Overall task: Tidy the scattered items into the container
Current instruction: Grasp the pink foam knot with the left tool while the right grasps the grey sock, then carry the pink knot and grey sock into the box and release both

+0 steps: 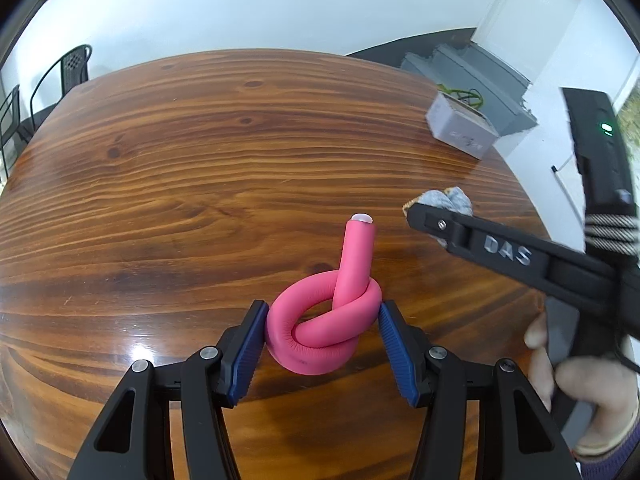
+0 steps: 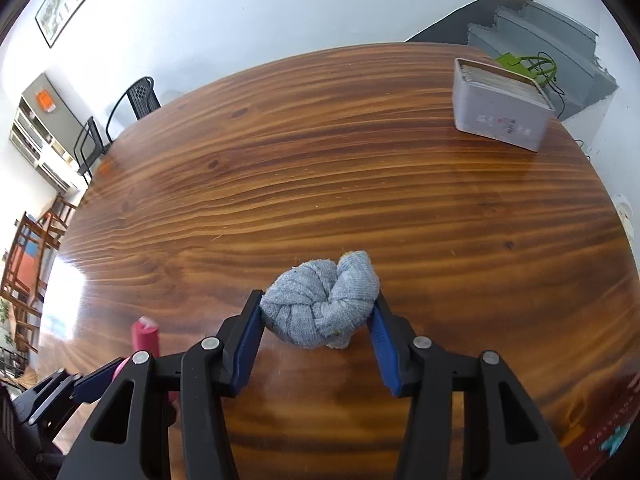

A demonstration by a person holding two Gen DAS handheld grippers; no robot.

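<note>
A pink foam tube point(image 1: 320, 332) tied in a knot rests on the wooden table point(image 1: 192, 168), one end sticking up. My left gripper point(image 1: 323, 309) is shut on it, blue pads pressing both sides of the knot. A grey knotted cloth point(image 2: 320, 304) lies to its right, and my right gripper point(image 2: 318, 307) is shut on it, both pads against the fabric. In the left wrist view one black finger point(image 1: 500, 250) of the right gripper covers part of the cloth point(image 1: 450, 200). The grey container point(image 2: 496, 112) stands at the table's far right, also seen as a grey box point(image 1: 460, 132).
A person's hand point(image 1: 576, 384) holds the right gripper's handle. Black chairs point(image 2: 136, 100) stand beyond the table's far left edge. Something green point(image 2: 528, 64) sits behind the container. A red printed sheet point(image 2: 600, 440) lies at the near right corner.
</note>
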